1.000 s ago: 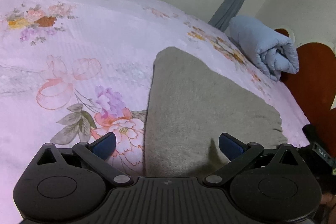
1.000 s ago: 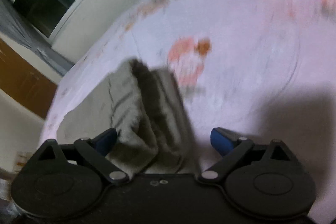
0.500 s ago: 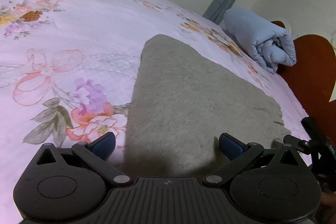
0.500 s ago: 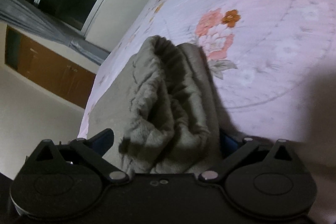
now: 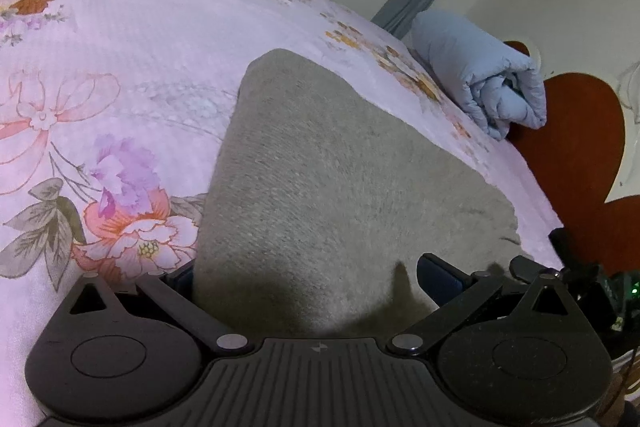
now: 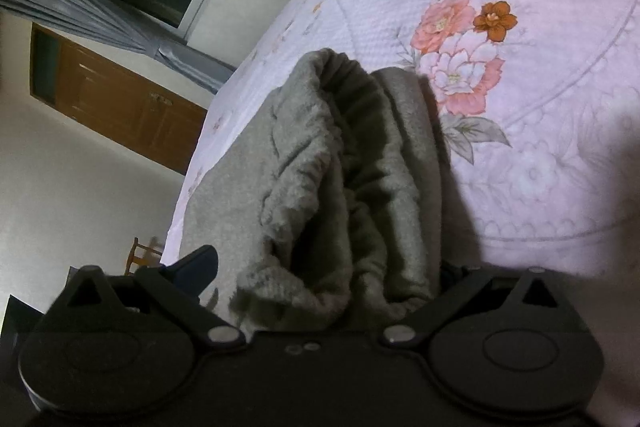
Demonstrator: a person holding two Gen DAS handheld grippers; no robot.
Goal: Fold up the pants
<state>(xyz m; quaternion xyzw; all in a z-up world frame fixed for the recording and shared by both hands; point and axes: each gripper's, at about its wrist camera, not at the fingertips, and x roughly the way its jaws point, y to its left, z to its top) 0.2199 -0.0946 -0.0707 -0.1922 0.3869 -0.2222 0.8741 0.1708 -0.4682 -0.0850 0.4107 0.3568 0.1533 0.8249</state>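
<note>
Grey fleece pants (image 5: 340,167) lie folded flat on the pink floral bed cover (image 5: 120,47). In the left wrist view my left gripper (image 5: 312,279) is open, its fingers straddling the near edge of the pants; the cloth hides most of the left fingertip. The right wrist view shows the bunched, gathered waistband of the pants (image 6: 332,163), with folds standing up. My right gripper (image 6: 324,271) is open around this bunch, and its right finger is hidden behind the cloth. Neither gripper pinches the fabric.
A rolled light-blue blanket (image 5: 480,75) lies by the red-brown headboard (image 5: 568,155) at the far right. Part of the other gripper (image 5: 576,267) shows at the bed's right edge. A window with grey curtain (image 6: 100,15), a wooden door (image 6: 120,107) and a chair (image 6: 140,255) stand beyond the bed.
Both grippers have moved forward onto the pants. The cloth now lies between the fingers of each, and the right view has steadied on the waistband.
</note>
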